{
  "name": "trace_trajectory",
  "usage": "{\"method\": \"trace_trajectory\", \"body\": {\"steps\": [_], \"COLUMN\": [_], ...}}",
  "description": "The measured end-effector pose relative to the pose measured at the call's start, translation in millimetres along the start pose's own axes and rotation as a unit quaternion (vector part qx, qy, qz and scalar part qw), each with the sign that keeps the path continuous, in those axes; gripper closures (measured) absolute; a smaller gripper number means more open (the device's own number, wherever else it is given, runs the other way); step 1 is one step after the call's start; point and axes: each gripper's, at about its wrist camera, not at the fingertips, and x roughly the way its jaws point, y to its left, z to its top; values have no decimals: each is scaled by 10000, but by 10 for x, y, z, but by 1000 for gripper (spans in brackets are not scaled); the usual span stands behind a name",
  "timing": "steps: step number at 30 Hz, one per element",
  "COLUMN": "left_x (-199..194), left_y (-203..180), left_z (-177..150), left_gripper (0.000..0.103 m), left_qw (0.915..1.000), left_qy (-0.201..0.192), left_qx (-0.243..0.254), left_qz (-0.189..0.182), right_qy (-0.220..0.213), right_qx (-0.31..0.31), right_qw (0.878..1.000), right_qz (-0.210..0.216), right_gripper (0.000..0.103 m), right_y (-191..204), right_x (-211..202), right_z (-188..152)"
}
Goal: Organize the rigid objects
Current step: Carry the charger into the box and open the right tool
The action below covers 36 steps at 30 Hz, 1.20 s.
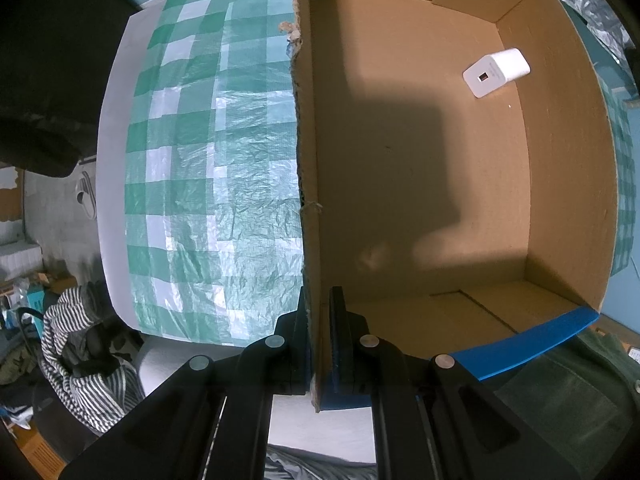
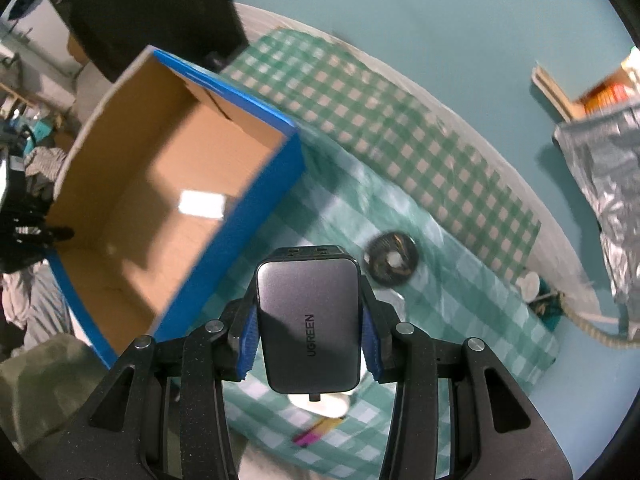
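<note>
While your right tongs (image 2: 308, 326) clamp the grey charger (image 2: 308, 322) by its 2 long sides above the table (image 2: 420, 280), treat it as dense, stiff, smooth-shelled: keep that mid-body squeeze. Your left tongs (image 1: 318, 344) pinch the cardboard box (image 1: 308, 160) wall, white adapter (image 1: 496, 72) inside.

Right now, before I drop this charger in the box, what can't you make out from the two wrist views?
- Dark round object, right wrist view: motion blur; can't identify it.
- White item under the gray charger: mostly hidden by the charger.
- White charger in the cardboard box, left wrist view: label too small to read.
- Pink-yellow item: blurred.
</note>
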Motion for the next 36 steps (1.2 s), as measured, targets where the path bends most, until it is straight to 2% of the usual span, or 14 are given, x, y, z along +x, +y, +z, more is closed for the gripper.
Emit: {"method": "trace_trajectory", "body": {"steps": [7, 14, 27, 36], "left_x": [1, -10, -22, -12], "left_y": [-2, -16, -8, -5], "left_z": [-1, -8, -3, 8], "left_gripper": [96, 96, 96, 96], "left_qw": [10000, 10000, 10000, 10000], "left_qy": [-4, -26, -26, -14], "left_qx": [11, 61, 77, 80], "left_qz": [2, 16, -1, -10], "right_qy": [-67, -19, 179, 438], "right_qx": [-290, -460, -471, -367], "right_qw": [9995, 9989, 9987, 9983], "right_qz": [57, 118, 52, -68], "right_gripper": [61, 61, 61, 61], "right_y": [334, 586, 787, 813], "right_x": [-36, 110, 421, 735], "right_z": [285, 519, 813, 869]}}
